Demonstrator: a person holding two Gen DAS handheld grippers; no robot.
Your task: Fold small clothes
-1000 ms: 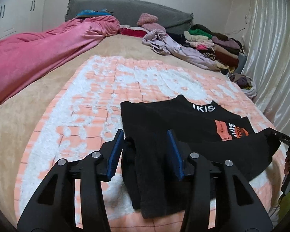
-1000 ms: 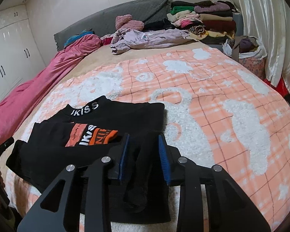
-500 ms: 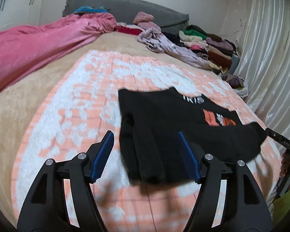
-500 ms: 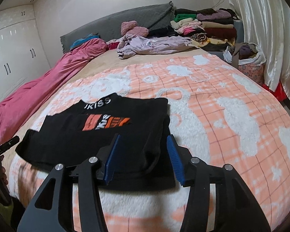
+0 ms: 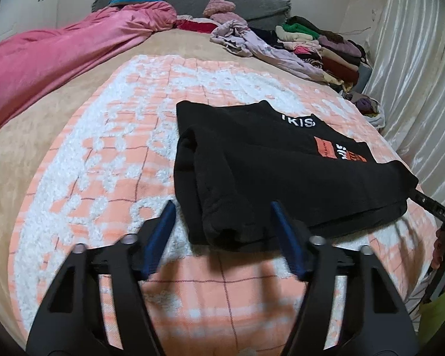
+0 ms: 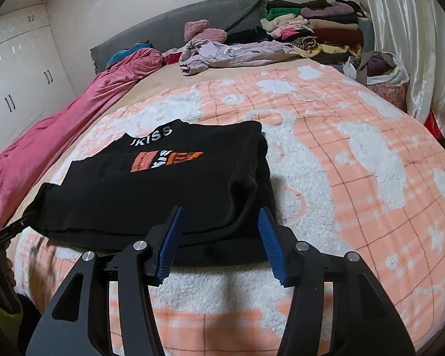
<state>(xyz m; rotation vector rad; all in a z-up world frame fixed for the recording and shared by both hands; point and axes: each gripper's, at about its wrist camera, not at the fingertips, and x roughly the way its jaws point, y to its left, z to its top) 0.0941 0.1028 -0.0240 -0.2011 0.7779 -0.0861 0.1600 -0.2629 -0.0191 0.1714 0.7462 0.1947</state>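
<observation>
the black top (image 5: 270,172) lies folded on the orange and white blanket (image 5: 103,160), near the bed's front edge. the left gripper (image 5: 222,231) has just been closing a bit, but its blue pads (image 5: 160,237) stand apart and hold nothing. the right gripper (image 6: 219,237) has just been opening; its pads (image 6: 270,243) are off the cloth too.
</observation>
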